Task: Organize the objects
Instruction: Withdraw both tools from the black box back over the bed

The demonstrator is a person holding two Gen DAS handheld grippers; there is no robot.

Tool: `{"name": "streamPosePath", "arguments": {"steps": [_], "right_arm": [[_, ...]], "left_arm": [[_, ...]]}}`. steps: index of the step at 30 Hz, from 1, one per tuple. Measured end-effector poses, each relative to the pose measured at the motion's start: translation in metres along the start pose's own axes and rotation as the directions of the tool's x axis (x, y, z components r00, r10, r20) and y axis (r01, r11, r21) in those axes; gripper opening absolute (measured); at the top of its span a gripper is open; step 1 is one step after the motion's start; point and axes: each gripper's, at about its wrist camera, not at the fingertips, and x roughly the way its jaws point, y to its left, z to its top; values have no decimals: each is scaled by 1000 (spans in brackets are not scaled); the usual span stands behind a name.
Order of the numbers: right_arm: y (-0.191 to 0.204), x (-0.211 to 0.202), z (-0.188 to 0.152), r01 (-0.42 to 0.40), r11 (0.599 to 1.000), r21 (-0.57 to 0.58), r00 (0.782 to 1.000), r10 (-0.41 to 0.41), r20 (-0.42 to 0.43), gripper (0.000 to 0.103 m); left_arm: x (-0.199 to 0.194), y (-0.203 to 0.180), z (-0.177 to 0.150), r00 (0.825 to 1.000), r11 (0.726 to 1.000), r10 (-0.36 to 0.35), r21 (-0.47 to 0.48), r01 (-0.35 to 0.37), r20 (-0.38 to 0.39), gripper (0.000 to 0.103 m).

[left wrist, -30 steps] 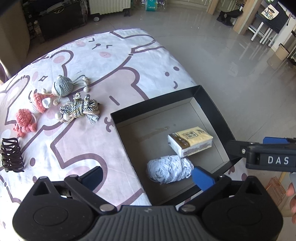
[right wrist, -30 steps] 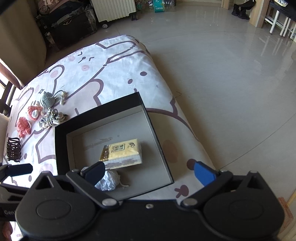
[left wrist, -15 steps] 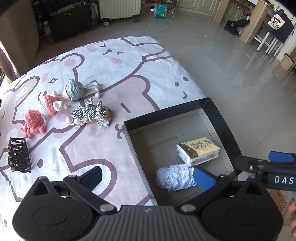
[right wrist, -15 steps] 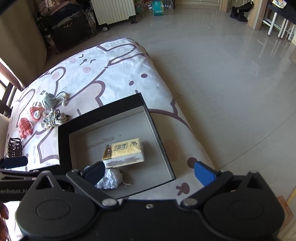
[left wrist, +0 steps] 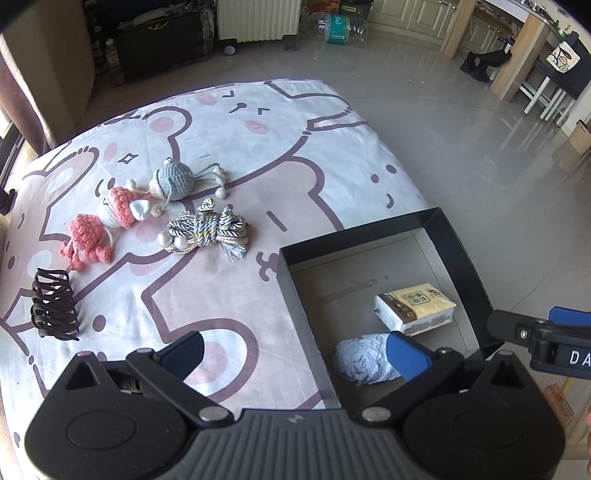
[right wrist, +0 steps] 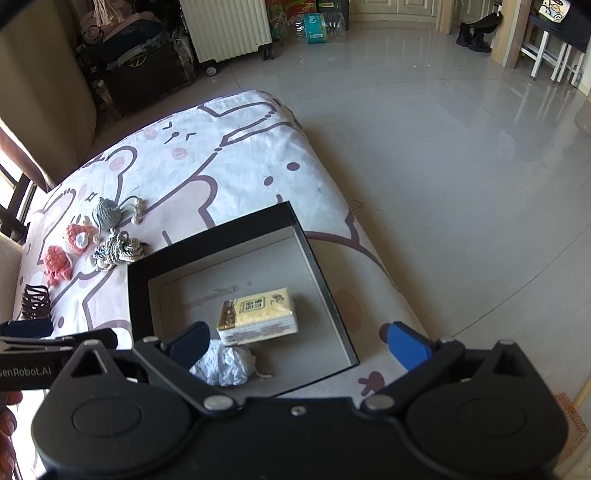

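Note:
A black box (left wrist: 373, 232) (right wrist: 221, 240) sits on the bed's right side and holds a yellow tissue pack (left wrist: 415, 308) (right wrist: 258, 312) and a pale blue yarn bundle (left wrist: 364, 360) (right wrist: 225, 363). Left of it lie a grey crochet toy (left wrist: 173, 181), two pink crochet toys (left wrist: 122, 206) (left wrist: 86, 236), a knotted rope bundle (left wrist: 207, 230) and a dark hair claw (left wrist: 53, 304). My left gripper (left wrist: 291, 350) is open and empty above the box's left wall. My right gripper (right wrist: 295, 339) is open and empty above the box's near side.
The bed has a white and pink cartoon bear sheet (left wrist: 258, 155). Its right edge drops to a grey tiled floor (right wrist: 443, 147). A white radiator (left wrist: 258, 18) and dark luggage (left wrist: 159, 40) stand at the back.
Both grippers have pulled back and up, so more of the bed and the toys shows. Both stay open. Nothing on the bed moved.

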Motion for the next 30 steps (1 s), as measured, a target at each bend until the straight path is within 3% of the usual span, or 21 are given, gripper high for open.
{"name": "streamPosePath", "arguments": {"steps": [13, 30], "right_arm": [[33, 1, 5, -25, 999, -40, 1000, 25, 4, 103], [120, 17, 16, -111, 985, -134, 994, 112, -3, 103]], "left_arm": [[-4, 43, -4, 998, 997, 63, -50, -62, 12, 103], [-15, 129, -12, 992, 972, 129, -199, -126, 4, 103]]}}
